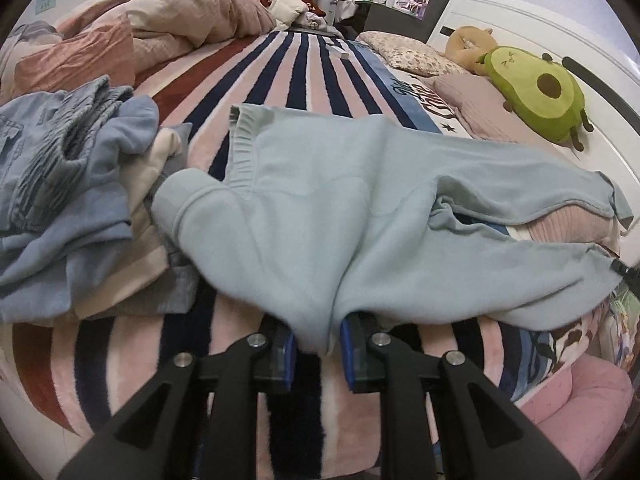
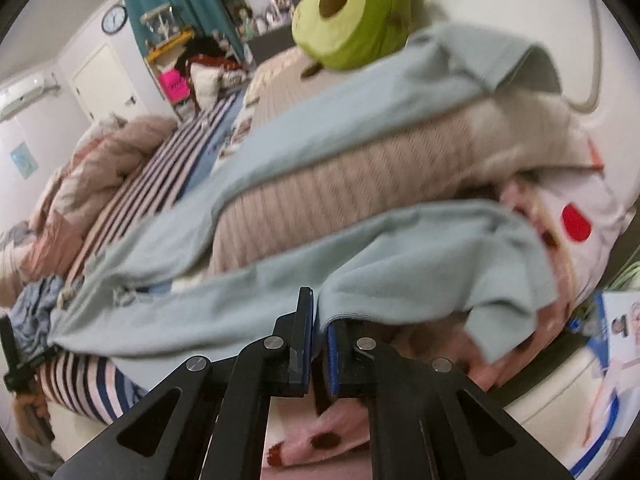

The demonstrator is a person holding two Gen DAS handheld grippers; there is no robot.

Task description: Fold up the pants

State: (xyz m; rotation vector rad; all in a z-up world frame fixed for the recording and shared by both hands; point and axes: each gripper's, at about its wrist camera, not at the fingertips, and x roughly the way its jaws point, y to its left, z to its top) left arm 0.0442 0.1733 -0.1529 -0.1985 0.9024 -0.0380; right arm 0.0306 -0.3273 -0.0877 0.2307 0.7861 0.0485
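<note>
Left gripper clamps the near edge of pale blue pants, right gripper pinches one leg's hem, apparently to spread them flat across the striped blanket for folding.

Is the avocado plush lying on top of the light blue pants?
No, the avocado plush lies by the headboard, apart from the pants spread across the striped blanket.
</note>
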